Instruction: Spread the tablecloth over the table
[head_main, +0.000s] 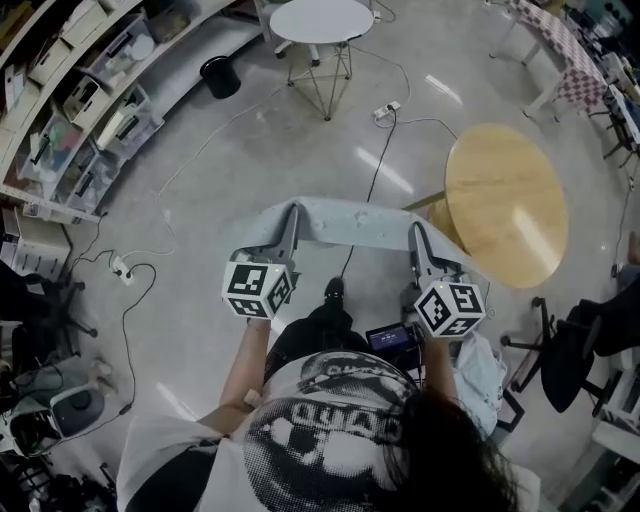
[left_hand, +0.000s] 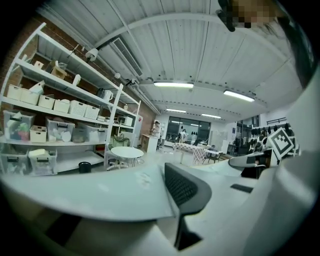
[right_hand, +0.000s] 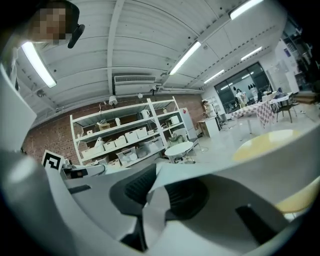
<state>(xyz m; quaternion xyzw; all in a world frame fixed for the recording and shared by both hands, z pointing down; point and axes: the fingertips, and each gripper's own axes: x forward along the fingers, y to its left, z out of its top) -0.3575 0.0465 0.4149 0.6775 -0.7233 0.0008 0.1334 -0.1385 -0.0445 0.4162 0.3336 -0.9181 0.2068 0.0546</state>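
Note:
A pale grey-green tablecloth (head_main: 350, 222) hangs stretched in the air between my two grippers, in front of the person. My left gripper (head_main: 292, 214) is shut on its left corner, and in the left gripper view the cloth (left_hand: 95, 192) spreads flat to the left of the dark pad (left_hand: 182, 189). My right gripper (head_main: 415, 233) is shut on the right corner; in the right gripper view a fold of cloth (right_hand: 150, 212) is pinched between the pads. The round wooden table (head_main: 505, 205) stands just right of the cloth, partly under its right end.
A white round table (head_main: 320, 20) stands at the far side, with a black bin (head_main: 220, 75) beside it. Shelves with boxes (head_main: 80, 110) line the left. A power strip and cables (head_main: 387, 110) lie on the floor. An office chair (head_main: 570, 350) stands at right, a checkered table (head_main: 570, 60) at far right.

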